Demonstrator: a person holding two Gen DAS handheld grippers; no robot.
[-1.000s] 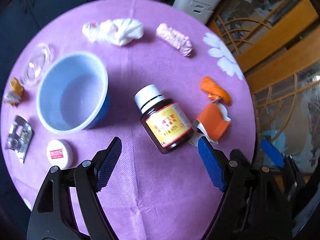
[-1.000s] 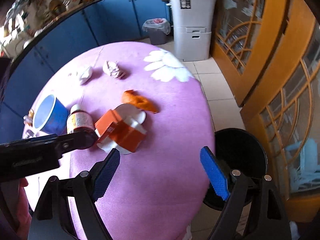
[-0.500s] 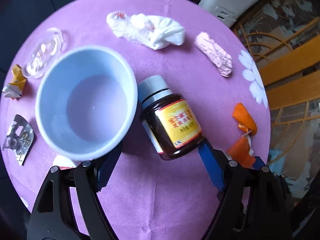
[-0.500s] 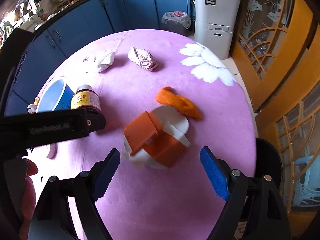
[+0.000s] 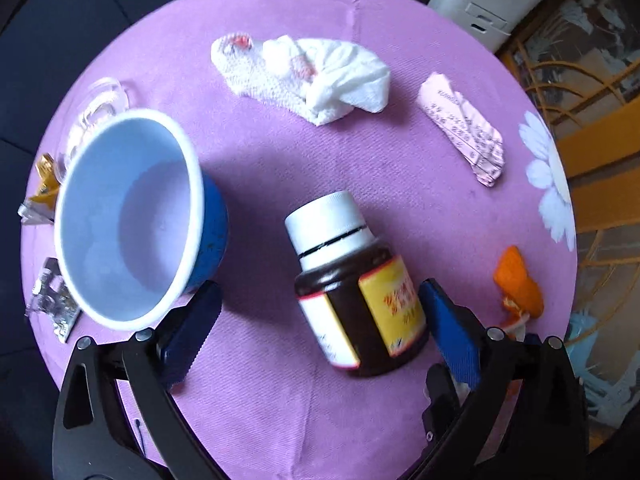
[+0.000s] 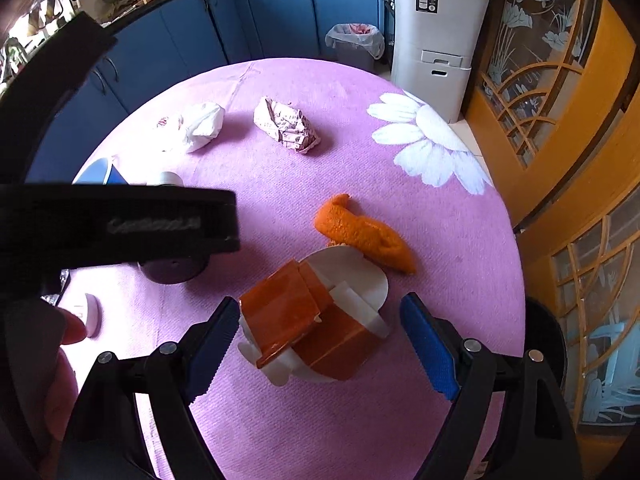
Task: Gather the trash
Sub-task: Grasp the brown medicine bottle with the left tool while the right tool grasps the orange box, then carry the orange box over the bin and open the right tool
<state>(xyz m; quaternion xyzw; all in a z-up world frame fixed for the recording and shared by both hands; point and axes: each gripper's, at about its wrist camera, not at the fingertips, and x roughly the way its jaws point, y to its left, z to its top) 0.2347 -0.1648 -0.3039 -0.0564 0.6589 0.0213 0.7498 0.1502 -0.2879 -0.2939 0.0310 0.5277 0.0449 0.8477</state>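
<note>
- Purple cloth (image 5: 280, 400) is seen covering the round table under the left gripper (image 5: 320, 328), whose jaws have just been opening and are spread wide.
- A brown medicine bottle (image 5: 360, 292) with a white cap is found lying between the blue pads, close against the right pad; whether it is touched cannot be told.
- Just beyond the left pad, a blue bowl (image 5: 128, 220) is set, crowding that side.
- Further ahead, a crumpled white tissue (image 5: 312, 76) and a pink wrapper (image 5: 464, 132) are laid well apart from the pads; an orange peel (image 5: 516, 280) is seen off to the right, and foil scraps (image 5: 52, 304) at the far left.

- Orange-and-white carton (image 6: 316, 320), flattened, is framed between the right gripper's (image 6: 316, 344) widely spread pads, untouched by either.
- The peel (image 6: 360, 236) is placed just ahead of the carton, touching it.
- To the left, the view is blocked by the other gripper's black body (image 6: 120, 220), with the bottle's base (image 6: 172, 268) beneath it.
- A dark bin (image 6: 548, 340) is glimpsed beyond the table's edge on the right.
</note>
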